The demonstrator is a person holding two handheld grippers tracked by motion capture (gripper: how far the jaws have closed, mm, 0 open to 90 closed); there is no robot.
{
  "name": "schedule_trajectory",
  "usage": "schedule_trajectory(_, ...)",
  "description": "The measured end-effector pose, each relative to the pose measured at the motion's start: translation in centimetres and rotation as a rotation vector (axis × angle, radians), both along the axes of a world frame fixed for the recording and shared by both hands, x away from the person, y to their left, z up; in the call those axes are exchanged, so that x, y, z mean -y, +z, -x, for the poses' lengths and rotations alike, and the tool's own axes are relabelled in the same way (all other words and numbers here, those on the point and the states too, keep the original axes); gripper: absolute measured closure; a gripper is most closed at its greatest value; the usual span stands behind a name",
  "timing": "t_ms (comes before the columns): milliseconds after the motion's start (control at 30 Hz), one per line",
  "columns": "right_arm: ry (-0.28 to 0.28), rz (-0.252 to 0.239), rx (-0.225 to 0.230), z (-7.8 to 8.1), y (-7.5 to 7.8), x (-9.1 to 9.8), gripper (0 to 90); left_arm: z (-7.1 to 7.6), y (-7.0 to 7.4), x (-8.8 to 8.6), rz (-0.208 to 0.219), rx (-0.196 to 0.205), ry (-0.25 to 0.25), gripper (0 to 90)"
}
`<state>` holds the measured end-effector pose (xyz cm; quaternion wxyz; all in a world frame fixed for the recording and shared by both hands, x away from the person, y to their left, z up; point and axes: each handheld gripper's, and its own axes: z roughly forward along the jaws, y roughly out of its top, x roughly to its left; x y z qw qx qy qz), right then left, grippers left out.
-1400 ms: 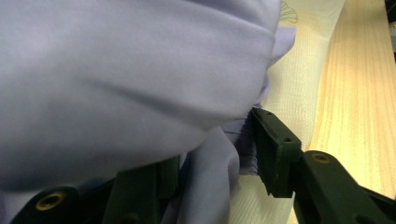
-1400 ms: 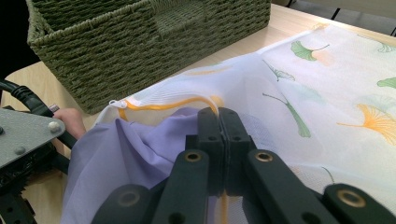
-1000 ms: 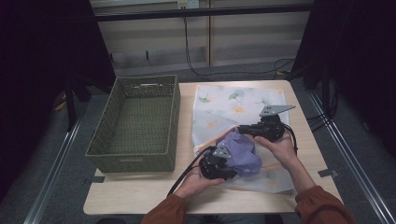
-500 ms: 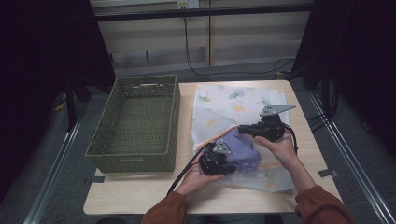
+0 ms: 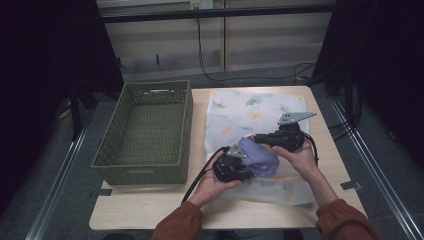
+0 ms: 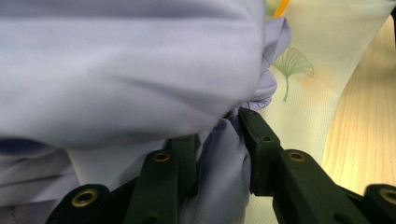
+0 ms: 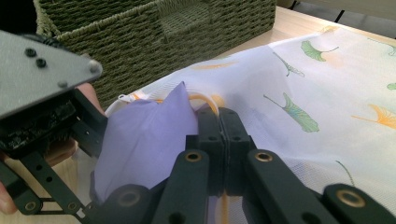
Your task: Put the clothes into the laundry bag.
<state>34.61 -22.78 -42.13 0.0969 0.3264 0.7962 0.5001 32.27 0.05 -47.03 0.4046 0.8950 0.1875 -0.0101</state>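
A lavender cloth lies bunched on a white bag printed with ginkgo leaves, spread over the table's right half. My left gripper comes in from the near left. Its jaws have just been closing and now pinch a fold of the cloth between the pads of the left gripper. My right gripper reaches in from the right, its jaws pressed flat together at the bag's orange-trimmed edge. A thin fold of the bag seems caught between them, beside the cloth.
A green woven basket stands empty on the table's left half, close to the bag's left edge; its wall rises just beyond the cloth. Bare wooden tabletop runs along the front. Cables trail from both grippers toward the person.
The left gripper has edged slightly away from the table's front edge with the cloth in it, and the bundle has shifted a little. The right gripper has stayed put.
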Motion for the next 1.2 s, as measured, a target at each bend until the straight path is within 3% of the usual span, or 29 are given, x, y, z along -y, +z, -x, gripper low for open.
schedule_trajectory(67,0.0,0.001,0.001,0.0,0.0,0.0,89.8,-0.2,0.3,0.0,-0.007,0.0,0.009,69.8)
schedule_trajectory(233,0.002,0.001,0.004,0.0,0.1,0.1,89.8,-0.9,0.3,0.0,0.049,-0.026,0.05,69.7)
schedule_trajectory(500,0.005,0.001,0.003,0.0,0.1,0.0,89.8,-1.5,1.0,0.3,0.046,-0.009,0.058,69.6)
schedule_trajectory(667,0.013,-0.003,0.001,0.1,0.2,0.1,89.8,-2.1,1.2,0.2,0.037,-0.014,0.068,69.2)
schedule_trajectory(800,0.017,-0.001,0.001,0.1,0.2,0.0,89.8,-2.6,1.2,0.2,0.063,-0.022,0.091,69.2)
schedule_trajectory(867,0.018,-0.002,0.002,0.1,0.2,0.0,89.8,-2.8,1.5,0.2,0.038,-0.017,0.09,69.2)
schedule_trajectory(967,0.018,-0.001,0.004,0.1,0.2,0.0,89.8,-2.9,1.6,0.3,0.058,-0.016,0.097,69.1)
schedule_trajectory(1033,0.018,-0.003,0.005,0.1,0.2,0.0,89.8,-3.0,1.8,0.3,0.043,-0.01,0.097,69.1)
schedule_trajectory(1200,0.018,-0.006,0.009,0.1,0.3,0.0,89.8,-3.2,1.8,0.3,0.055,-0.02,0.106,68.9)
